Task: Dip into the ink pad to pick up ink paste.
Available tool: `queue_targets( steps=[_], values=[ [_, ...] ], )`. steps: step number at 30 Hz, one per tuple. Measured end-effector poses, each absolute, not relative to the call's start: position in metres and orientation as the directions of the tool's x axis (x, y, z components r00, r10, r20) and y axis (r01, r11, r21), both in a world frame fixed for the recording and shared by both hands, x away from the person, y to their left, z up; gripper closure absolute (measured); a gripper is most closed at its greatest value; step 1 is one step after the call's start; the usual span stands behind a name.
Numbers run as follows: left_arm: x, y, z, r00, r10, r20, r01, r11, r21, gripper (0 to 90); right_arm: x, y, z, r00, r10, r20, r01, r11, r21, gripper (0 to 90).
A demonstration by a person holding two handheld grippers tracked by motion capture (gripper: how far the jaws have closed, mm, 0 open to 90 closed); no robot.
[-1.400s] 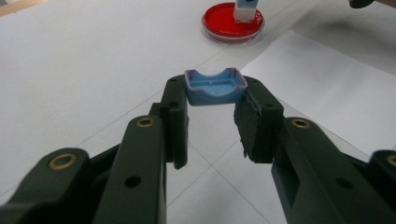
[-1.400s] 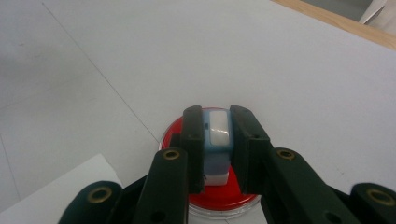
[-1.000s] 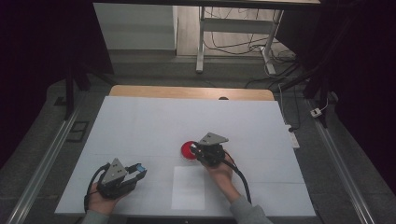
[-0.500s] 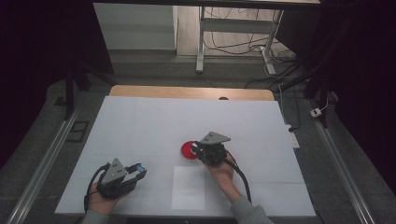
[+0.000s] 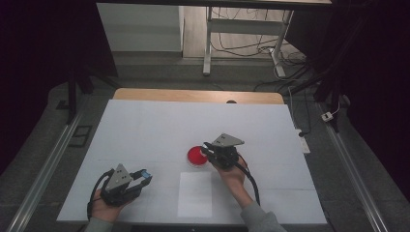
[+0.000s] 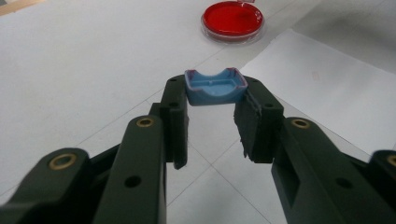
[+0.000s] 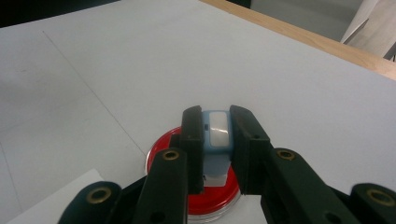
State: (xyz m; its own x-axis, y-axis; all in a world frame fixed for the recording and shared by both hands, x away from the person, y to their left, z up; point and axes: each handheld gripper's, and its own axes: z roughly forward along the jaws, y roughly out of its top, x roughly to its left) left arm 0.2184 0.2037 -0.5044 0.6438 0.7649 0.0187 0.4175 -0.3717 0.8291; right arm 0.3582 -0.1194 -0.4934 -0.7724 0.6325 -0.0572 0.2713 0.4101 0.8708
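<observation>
the right tongs (image 5: 205, 150) have edged slightly nearer the red dish (image 5: 196, 155).

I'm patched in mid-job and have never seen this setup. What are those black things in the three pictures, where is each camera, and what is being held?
There is no robot arm here: a person stands at a white table and holds a hand tool with two black fingers in each hand.

The high view looks down from above the person's side. The left gripper is at lower left, the right gripper near the middle.

The other two pictures come from cameras riding on the tools, looking along their fingers.

On the table lie a round red dish and a white sheet of paper.

In the left gripper view, the fingers clamp a small blue cap-like piece. In the right gripper view, the fingers clamp a light blue and white object, poised over the red dish; I cannot tell whether it touches it.
</observation>
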Motion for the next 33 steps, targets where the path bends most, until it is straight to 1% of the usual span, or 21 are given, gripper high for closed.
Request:
queue_targets(
  steps=[33],
  values=[
    [0.219,0.204,-0.505,0.641,0.767,0.019,0.419,-0.371,0.829,65.4,0.369,-0.111,-0.504,-0.775,0.630,-0.053,0.311,0.452,0.836,75.9]
  ],
)
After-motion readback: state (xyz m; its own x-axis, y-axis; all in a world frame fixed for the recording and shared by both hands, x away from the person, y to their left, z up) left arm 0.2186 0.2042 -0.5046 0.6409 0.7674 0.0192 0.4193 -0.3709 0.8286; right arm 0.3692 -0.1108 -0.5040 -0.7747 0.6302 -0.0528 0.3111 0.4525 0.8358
